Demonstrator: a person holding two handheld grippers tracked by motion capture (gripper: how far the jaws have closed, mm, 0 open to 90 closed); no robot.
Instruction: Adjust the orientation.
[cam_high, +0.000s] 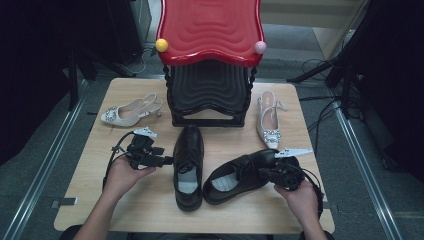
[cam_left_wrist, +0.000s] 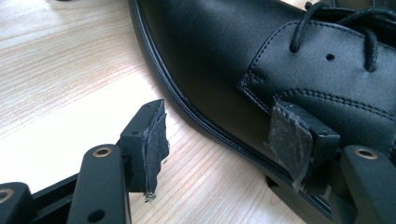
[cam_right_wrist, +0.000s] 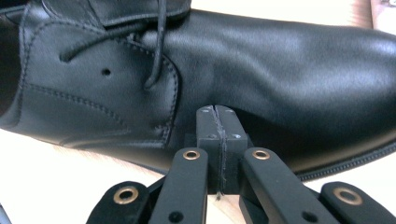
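left hand-held gripper spread – at upright shoe's welt | right hand-held gripper pressed together – against angled shoe

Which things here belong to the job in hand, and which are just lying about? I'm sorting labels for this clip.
In hand:
- upright black shoe, beside the open left gripper
- angled black shoe, with the shut right gripper against its side

Lying about:
- left beige slingback
- right beige slingback
- red and black shoe rack
- table

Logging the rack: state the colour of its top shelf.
Glossy red top shelf, black shelf beneath; the high view shows it best.
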